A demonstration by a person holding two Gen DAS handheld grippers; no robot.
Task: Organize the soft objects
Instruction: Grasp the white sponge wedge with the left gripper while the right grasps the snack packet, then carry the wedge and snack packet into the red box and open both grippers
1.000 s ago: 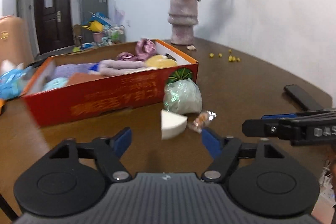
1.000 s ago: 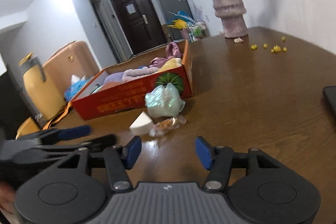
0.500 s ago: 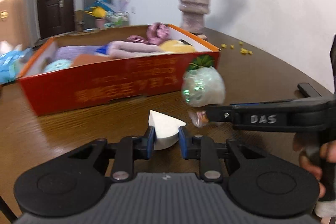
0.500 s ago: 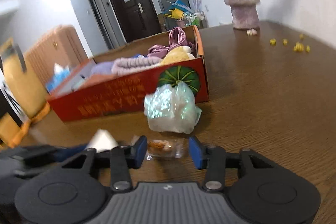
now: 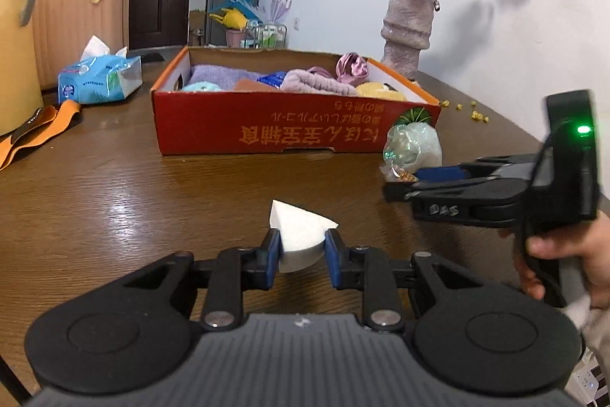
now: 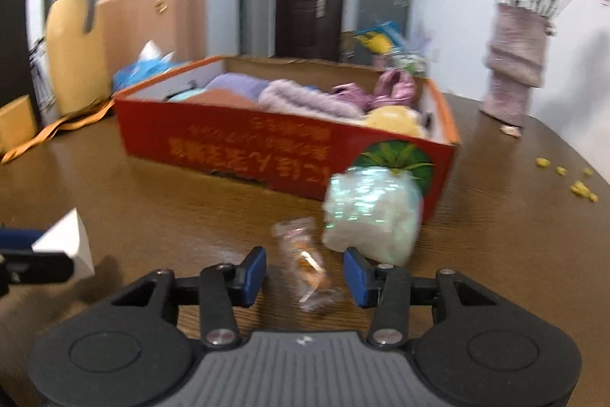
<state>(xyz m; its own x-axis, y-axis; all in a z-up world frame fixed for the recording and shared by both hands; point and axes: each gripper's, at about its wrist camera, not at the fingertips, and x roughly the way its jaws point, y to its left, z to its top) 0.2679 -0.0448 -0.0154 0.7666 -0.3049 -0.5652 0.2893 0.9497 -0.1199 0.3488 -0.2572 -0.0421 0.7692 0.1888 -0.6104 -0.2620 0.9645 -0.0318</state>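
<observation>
White sponge [image 5: 301, 235] is clamped in the left gripper [image 5: 299, 264]. Clear snack packet [image 6: 309, 273] is straddled by the right gripper [image 6: 305, 271], pads not touching, beside the red box [image 5: 267, 128].

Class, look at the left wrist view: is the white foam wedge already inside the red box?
No: the white foam wedge sits clamped between the pads of the left hand-held gripper, well in front of the red box.
</observation>
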